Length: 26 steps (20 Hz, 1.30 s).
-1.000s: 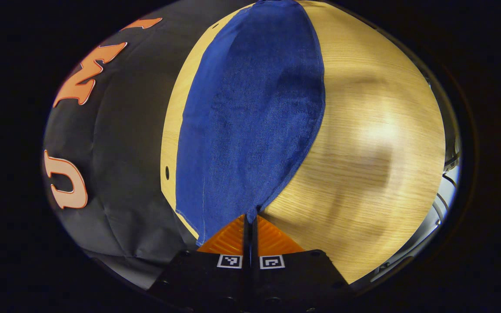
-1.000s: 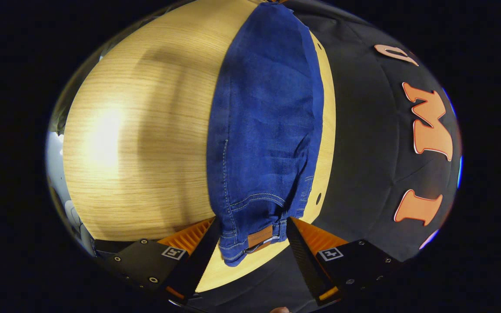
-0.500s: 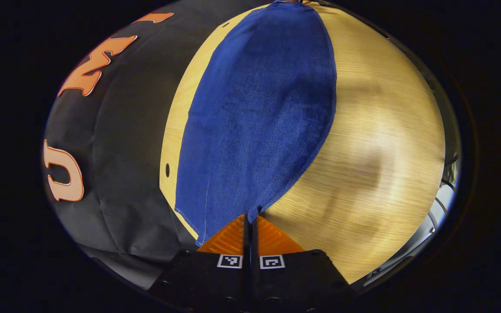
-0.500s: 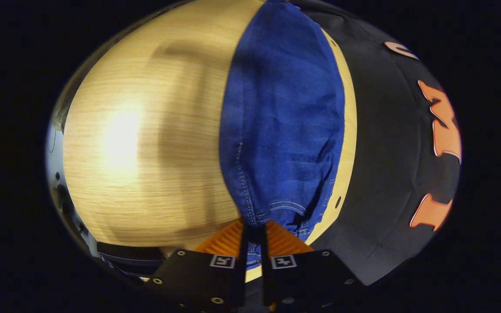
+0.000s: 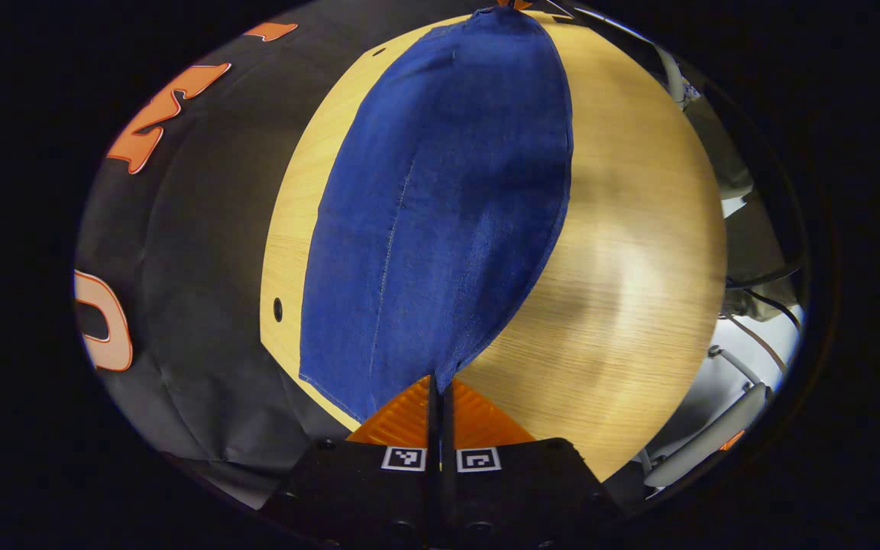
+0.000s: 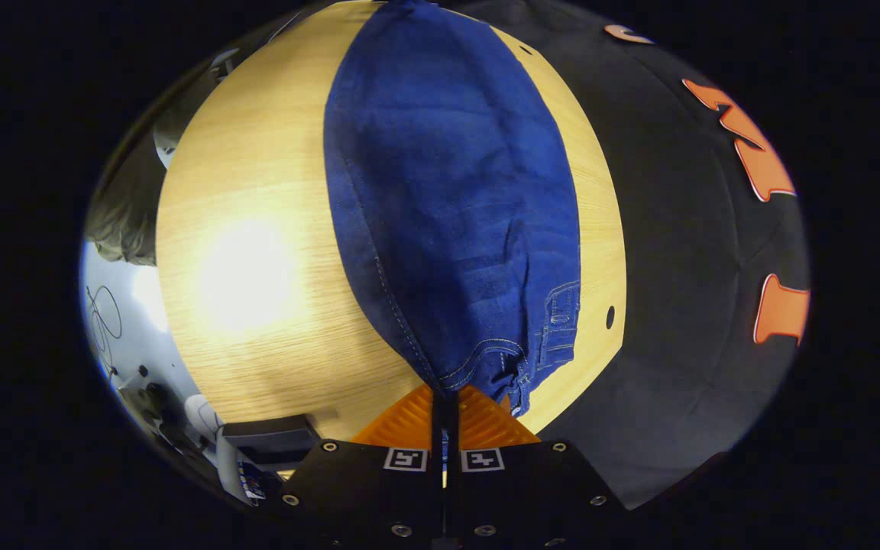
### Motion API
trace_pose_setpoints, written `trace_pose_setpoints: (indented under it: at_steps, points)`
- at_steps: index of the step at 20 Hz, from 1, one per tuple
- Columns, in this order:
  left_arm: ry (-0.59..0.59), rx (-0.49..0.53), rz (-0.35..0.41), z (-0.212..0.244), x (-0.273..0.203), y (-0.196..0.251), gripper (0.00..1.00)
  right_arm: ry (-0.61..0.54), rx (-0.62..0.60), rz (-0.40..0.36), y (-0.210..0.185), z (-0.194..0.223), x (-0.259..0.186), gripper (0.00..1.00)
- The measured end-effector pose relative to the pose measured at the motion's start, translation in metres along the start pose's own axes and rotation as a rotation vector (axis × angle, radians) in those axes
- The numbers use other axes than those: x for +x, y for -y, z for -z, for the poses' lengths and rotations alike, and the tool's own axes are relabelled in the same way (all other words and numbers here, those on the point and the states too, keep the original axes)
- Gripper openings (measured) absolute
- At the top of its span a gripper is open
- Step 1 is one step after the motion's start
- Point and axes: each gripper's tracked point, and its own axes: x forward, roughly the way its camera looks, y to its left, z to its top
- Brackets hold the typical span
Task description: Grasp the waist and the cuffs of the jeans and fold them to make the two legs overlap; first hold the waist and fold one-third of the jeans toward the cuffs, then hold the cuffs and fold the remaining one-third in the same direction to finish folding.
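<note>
My left gripper points along the table with its fingers pinched tight on the cuff end of the jeans. My right gripper points the other way, from the far end, and its fingers squeeze the waist, near a pocket with pale stitching. The jeans stretch out long between my two grippers, over the table. They are dark blue, rough cloth with a few soft wrinkles. The table is pale wood with fine lines and a small round hole near its edge.
</note>
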Motion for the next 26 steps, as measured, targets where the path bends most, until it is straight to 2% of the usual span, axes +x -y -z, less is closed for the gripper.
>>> trace_pose_setpoints:
  at_steps: [6,9,12,13,16,18,20,22,26]
  points:
    - [-0.024,-0.099,0.24,-0.016,-0.019,-0.007,0.0,0.055,0.107,-0.175,0.015,-0.017,-0.035,0.02]
    - [-0.025,-0.126,0.409,-0.022,-0.031,-0.026,0.01,0.057,0.197,-0.255,0.031,-0.018,-0.035,0.02]
    - [-0.086,-0.147,0.585,-0.021,-0.036,-0.044,0.01,0.048,0.32,-0.39,0.051,-0.015,-0.026,0.02]
    - [-0.115,-0.166,0.639,-0.019,-0.03,-0.049,0.01,0.025,0.355,-0.42,0.058,-0.014,-0.021,0.02]
    - [-0.17,-0.215,0.723,-0.011,0.004,-0.075,0.01,0.002,0.499,-0.504,0.072,-0.025,-0.009,0.02]
    - [-0.219,-0.252,0.807,-0.011,0.019,-0.082,0.0,-0.03,0.58,-0.549,0.085,-0.028,0.007,0.02]
    - [-0.219,-0.234,0.831,-0.017,0.036,-0.098,0.01,-0.038,0.652,-0.546,0.101,-0.032,0.026,0.02]
    - [-0.207,-0.189,0.791,-0.022,0.063,-0.127,0.01,-0.054,0.713,-0.542,0.114,-0.038,0.042,0.02]
    - [-0.214,-0.13,0.775,-0.031,0.095,-0.167,0.01,-0.114,0.736,-0.526,0.118,-0.039,0.07,0.02]
